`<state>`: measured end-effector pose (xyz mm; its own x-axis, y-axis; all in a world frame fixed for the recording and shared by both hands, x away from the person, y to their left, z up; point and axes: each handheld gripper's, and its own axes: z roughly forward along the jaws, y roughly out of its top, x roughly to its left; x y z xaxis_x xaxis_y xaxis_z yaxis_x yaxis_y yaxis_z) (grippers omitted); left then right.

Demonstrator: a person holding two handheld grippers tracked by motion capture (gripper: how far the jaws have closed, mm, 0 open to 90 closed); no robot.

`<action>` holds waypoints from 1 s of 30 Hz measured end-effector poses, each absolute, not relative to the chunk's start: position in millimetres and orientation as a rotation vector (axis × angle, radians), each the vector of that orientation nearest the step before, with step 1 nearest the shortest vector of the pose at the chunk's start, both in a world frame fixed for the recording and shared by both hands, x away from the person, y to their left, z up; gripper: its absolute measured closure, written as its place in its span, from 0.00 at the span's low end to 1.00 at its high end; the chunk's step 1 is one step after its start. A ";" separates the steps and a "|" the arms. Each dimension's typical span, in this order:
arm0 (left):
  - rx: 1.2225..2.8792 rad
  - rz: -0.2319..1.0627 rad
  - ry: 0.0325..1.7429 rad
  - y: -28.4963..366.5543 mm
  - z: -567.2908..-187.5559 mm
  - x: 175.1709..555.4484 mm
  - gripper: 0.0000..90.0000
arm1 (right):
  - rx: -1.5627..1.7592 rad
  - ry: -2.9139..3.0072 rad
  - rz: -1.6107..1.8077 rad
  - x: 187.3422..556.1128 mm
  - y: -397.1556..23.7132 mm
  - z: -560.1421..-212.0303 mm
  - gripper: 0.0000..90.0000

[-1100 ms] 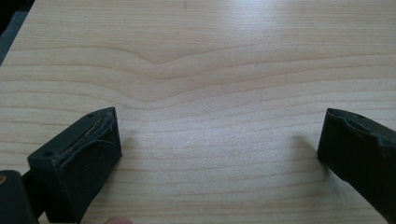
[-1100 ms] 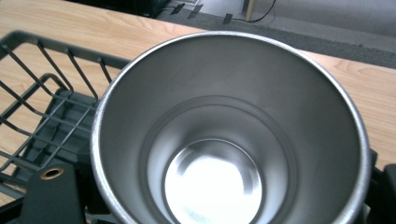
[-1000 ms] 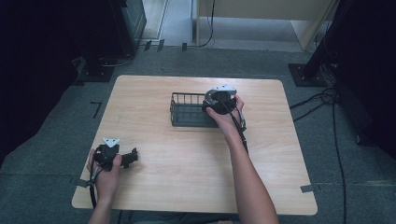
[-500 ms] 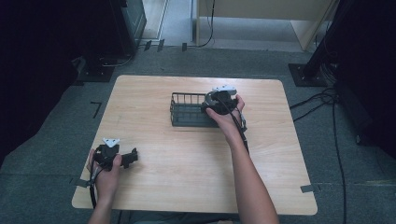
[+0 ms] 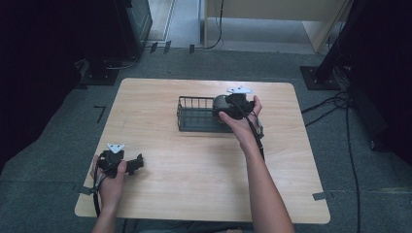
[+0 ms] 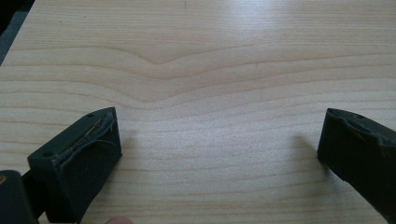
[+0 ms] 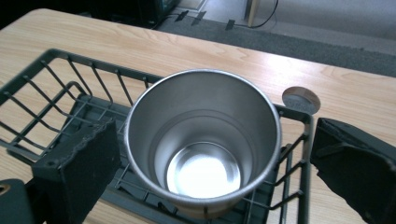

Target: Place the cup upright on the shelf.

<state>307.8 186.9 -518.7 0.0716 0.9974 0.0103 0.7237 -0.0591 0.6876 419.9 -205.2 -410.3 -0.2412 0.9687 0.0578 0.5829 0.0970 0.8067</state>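
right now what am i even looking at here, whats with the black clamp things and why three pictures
A person sits at a wooden table and holds a tool in each hand: a hand-held gripper with two black jaws that open and close. No robot arm is involved.

The high view comes from a fixed camera above, looking down on the table. The other two come from small cameras riding on each tool, looking out between its jaws.

The left hand-held gripper rests low near the table's front left corner. In its own view the jaws stand wide apart with bare wood between them.

The right hand-held gripper is at a black wire basket. Its view shows a shiny metal cup standing upright in the basket, empty, between the open jaws. They flank the cup; a grip isn't evident.
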 end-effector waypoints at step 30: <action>1.836 0.693 1.702 186.8 -518.9 307.9 0.00 | 1.562 1.790 1.048 359.8 -259.8 -408.5 0.00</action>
<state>307.9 186.8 -518.9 0.0710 0.9974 0.0104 0.7214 -0.0585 0.6901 359.8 -259.8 -408.5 -0.1838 0.9785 0.0932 0.5601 0.0264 0.8280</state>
